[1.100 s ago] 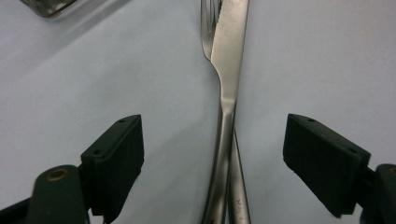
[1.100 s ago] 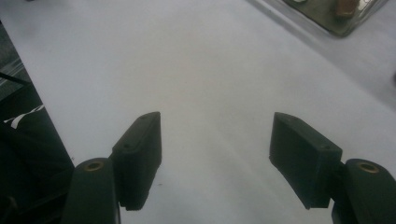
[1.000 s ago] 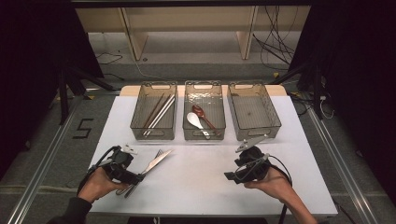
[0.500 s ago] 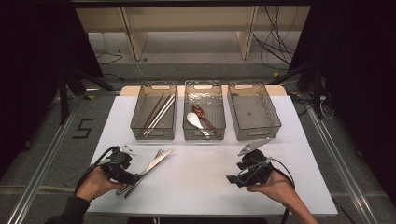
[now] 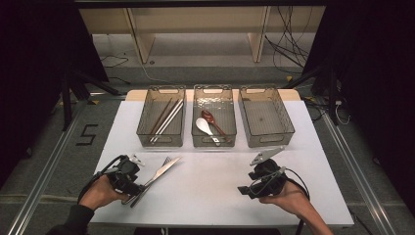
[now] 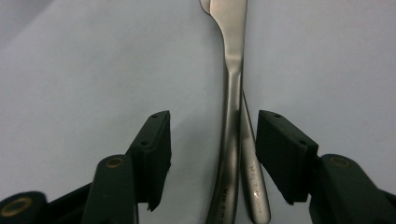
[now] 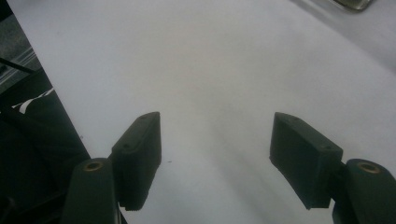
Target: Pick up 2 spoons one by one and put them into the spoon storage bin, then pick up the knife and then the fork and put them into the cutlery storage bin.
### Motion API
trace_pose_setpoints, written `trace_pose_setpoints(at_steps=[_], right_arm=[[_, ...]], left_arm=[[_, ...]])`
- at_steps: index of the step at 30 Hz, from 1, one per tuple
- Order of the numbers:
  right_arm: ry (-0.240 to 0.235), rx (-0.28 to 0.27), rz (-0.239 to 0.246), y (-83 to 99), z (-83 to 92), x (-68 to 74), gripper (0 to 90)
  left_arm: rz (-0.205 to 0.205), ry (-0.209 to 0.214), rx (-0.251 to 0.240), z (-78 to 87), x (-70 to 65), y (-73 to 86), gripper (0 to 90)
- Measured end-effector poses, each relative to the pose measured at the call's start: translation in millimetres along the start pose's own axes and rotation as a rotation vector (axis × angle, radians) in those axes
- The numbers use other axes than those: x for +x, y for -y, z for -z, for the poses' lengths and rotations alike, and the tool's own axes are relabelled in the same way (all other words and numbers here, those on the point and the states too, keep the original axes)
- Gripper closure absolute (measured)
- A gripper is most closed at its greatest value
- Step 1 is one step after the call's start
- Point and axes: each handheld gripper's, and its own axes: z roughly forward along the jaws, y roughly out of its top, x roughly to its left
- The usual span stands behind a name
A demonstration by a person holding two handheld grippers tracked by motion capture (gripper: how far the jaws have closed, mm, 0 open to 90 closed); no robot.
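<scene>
**Steel cutlery between closing jaws**

Steel makes up the two long, slim pieces of cutlery (image 5: 159, 174) lying side by side on the white table (image 5: 205, 196), slanting from 7 o'clock up toward 1 o'clock. In the high view they sit at the table's 7 o'clock area, their near ends at the left gripper (image 5: 133, 185). In the left gripper view, both silver handles (image 6: 233, 154) lie between that gripper's black jaws, which have just been closing; a gap shows on each side, so the pads do not press the metal.

The right gripper (image 5: 244, 191), at the table's 5 o'clock, holds its jaws wide apart over bare tabletop with nothing between them.

At 12 o'clock stand three clear plastic bins (image 5: 266, 142) in a row.
</scene>
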Motion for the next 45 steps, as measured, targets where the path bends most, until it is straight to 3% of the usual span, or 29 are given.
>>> trace_pose_setpoints(at_steps=[7, 11, 14, 22, 30, 42, 45], right_arm=[[-0.003, 0.0, 0.003, -0.2, 0.1, 1.0, 34.7], [-0.005, 0.0, 0.003, 0.2, 0.3, 1.3, 34.6], [-0.005, 0.002, 0.002, 0.2, 0.3, 1.0, 34.7], [-0.009, 0.007, 0.003, 0.7, -0.8, 0.2, 34.6], [-0.009, 0.008, 0.001, -0.2, 0.0, 1.1, 34.7], [-0.01, 0.009, 0.004, -0.7, 0.0, 1.6, 35.1], [-0.01, 0.01, 0.004, -0.6, -0.1, 1.5, 35.2]], left_arm=[[-0.019, 0.003, 0.022, -0.7, 1.1, 1.6, 52.3], [-0.041, -0.003, 0.06, -3.4, 0.0, 2.6, 55.9], [-0.051, 0.013, 0.073, -4.8, 0.0, 2.5, 58.7], [-0.053, 0.038, 0.097, -9.0, -0.5, 1.4, 66.4], [-0.055, 0.031, 0.115, -13.0, 1.7, 0.4, 74.4], [-0.07, 0.027, 0.115, -13.6, 0.7, -1.8, 76.2], [-0.054, 0.029, 0.094, -14.5, 0.8, -3.9, 71.8]])
